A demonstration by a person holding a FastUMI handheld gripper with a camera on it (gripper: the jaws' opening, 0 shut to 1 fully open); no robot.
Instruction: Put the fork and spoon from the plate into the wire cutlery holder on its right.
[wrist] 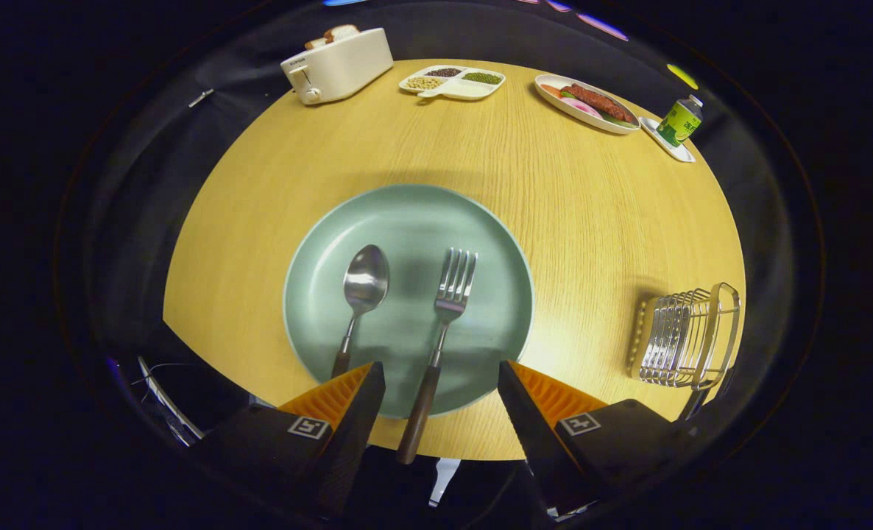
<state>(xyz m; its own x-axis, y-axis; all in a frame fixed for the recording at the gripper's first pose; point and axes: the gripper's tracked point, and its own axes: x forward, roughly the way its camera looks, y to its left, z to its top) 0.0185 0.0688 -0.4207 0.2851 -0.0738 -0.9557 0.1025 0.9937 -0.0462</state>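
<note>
Round wooden table (554,221), nothing moved yet. Spoon (363,291) and fork (447,309) both lie on the green plate (407,213), fork handle running back between the fingers. Gripper (440,383) spread wide, holding nothing. Wire holder (683,338) at 3 o'clock of the plate looks empty. Both pieces left to do.

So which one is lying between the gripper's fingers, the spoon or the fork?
The fork: its dark handle runs down between the open gripper's fingers. The spoon lies beside it, handle ending by one finger.
</note>
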